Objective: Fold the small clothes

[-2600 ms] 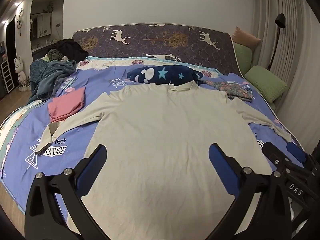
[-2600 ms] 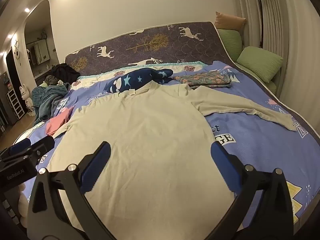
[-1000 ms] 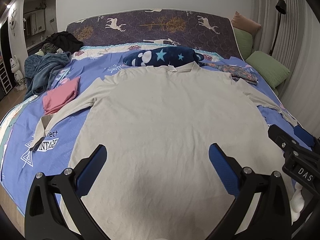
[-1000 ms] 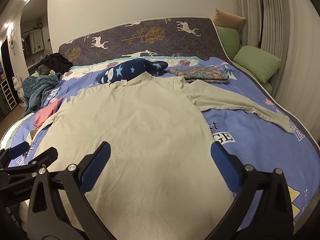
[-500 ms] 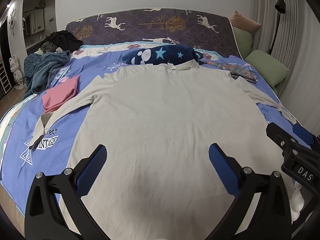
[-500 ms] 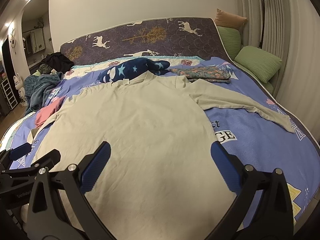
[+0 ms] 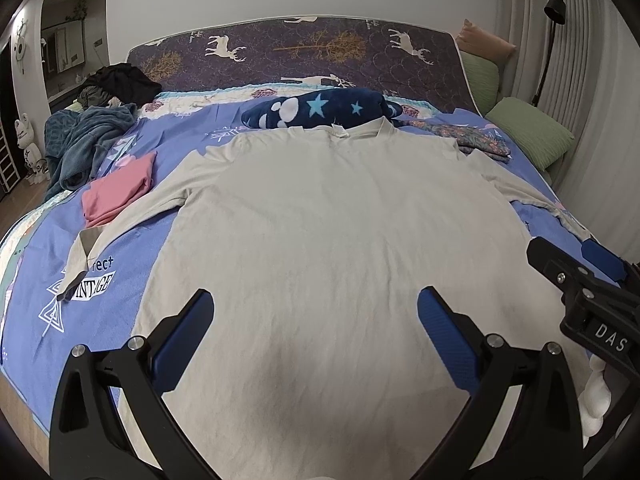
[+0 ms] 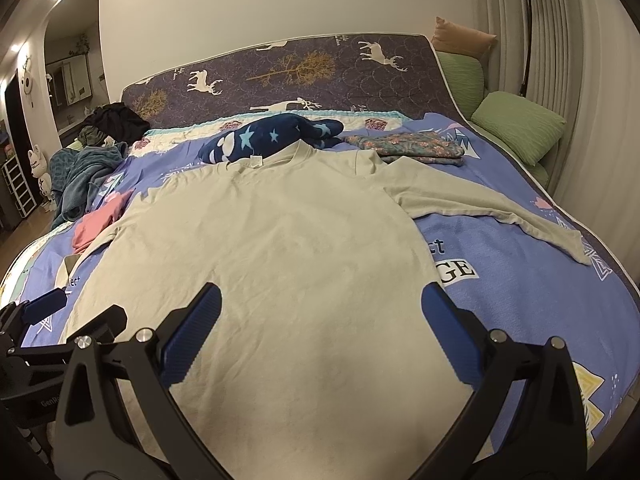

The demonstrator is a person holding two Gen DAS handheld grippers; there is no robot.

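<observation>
shirt (image 7: pixel 340 240): flat, collar toward headboard (image 7: pixel 320 56) | both grippers' fingers (image 7: pixel 184 336): spread wide, empty

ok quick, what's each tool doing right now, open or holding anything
Left tool: open, holding nothing, above the beige long-sleeve shirt.
Right tool: open, holding nothing, also above the shirt.

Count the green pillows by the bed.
2. One green pillow lies at the bed's right edge near the curtain. The other stands behind it, against the headboard corner under a tan cushion. More could be hidden.
</observation>
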